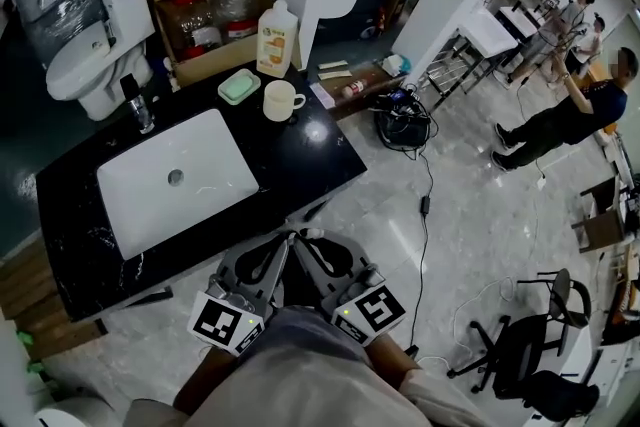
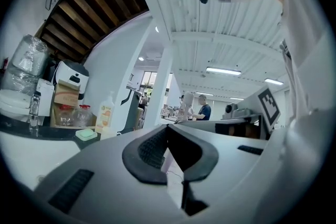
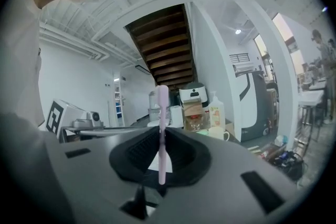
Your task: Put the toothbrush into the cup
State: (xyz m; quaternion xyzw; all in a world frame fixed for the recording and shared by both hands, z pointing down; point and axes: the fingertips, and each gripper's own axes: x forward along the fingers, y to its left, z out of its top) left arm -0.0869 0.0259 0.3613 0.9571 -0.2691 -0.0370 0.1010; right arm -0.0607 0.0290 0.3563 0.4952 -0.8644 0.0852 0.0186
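- While my right gripper clamps the pink toothbrush, long axis upright in its view, the cup stands ahead on the black counter, well apart;
- my left gripper sits closed on nothing just beside the right, no nearer the cup.

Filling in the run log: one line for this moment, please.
right gripper: shut on toothbrush | left gripper: shut, empty | cup: on counter, toothbrush not yet in
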